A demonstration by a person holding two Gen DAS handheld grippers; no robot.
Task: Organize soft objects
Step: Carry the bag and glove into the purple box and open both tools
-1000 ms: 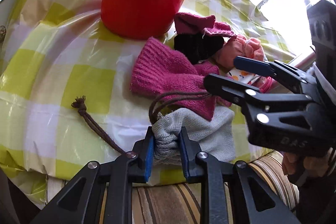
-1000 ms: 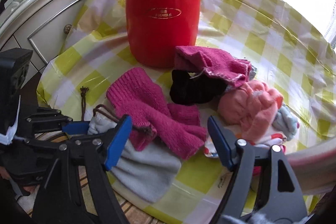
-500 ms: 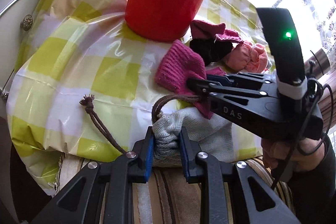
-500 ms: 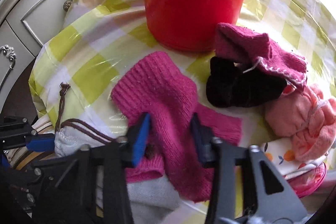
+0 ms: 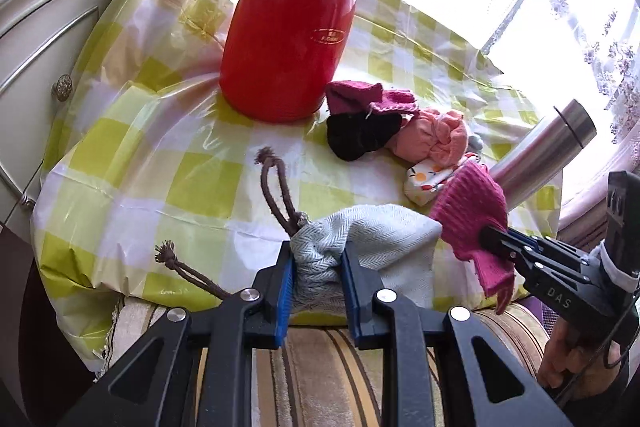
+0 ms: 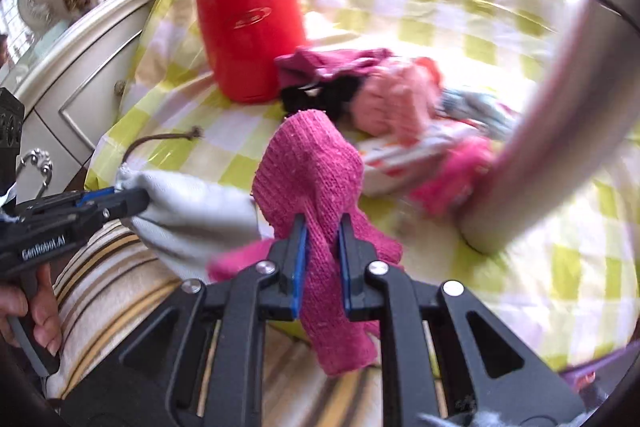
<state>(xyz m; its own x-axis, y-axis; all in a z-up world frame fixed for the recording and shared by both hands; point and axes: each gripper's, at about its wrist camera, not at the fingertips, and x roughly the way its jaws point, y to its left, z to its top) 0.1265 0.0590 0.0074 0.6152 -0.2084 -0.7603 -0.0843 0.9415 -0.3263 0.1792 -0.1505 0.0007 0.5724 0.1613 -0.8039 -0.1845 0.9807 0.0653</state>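
My left gripper (image 5: 316, 259) is shut on the gathered mouth of a grey drawstring bag (image 5: 380, 235) at the table's near edge. In the right wrist view the bag (image 6: 192, 207) hangs from the left gripper (image 6: 136, 201). My right gripper (image 6: 322, 247) is closing its jaws on a pink knitted glove (image 6: 312, 179); the pads press the knit and it hangs lifted. From the left wrist view, that glove (image 5: 472, 211) and the right gripper (image 5: 492, 233) are right of the bag. Further back lies a pile: a maroon knit (image 5: 360, 95), a black sock (image 5: 360, 139), a peach piece (image 5: 432, 139).
A big red thermos (image 5: 288, 43) stands behind the pile on the yellow-checked tablecloth (image 5: 140, 155). A steel flask (image 5: 548, 151) lies at the right. A striped cushion (image 5: 320, 367) sits below the table edge, and a white cabinet (image 5: 40, 47) stands left.
The right gripper went from wide open to shut on the pink glove and carried it off the bag, up and to the right. The left gripper pulled back and up with the bag.
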